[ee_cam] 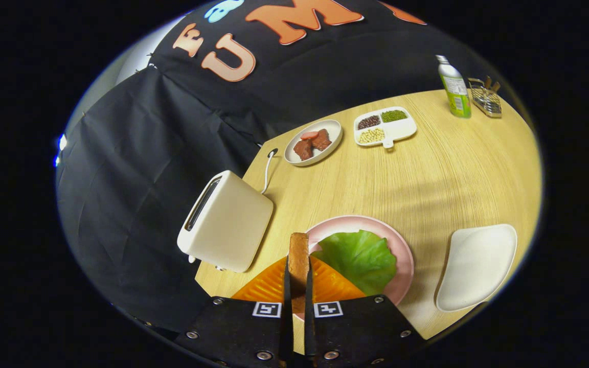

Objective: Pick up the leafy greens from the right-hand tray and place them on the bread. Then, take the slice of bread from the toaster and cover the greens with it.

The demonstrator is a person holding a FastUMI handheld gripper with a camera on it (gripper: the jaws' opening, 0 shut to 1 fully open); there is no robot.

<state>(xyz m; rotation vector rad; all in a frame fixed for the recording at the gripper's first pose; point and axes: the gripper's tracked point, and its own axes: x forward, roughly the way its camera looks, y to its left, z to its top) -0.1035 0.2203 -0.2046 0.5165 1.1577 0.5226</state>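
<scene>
Gripper view: fingers (287,286) pinch the bread slice (298,255) edge-on above the greens (361,258) on the plate (376,225) — covering step; next, likely lay it flat.

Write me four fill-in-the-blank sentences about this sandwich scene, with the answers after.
1. The gripper is shut on a brown slice of ____.
2. The green lettuce leaf lies on the round ____ plate.
3. The cream toaster stands on the wooden ____.
4. The white divided dish has three filled compartments holding ____.

Missing words: bread; pink; table; beans
</scene>
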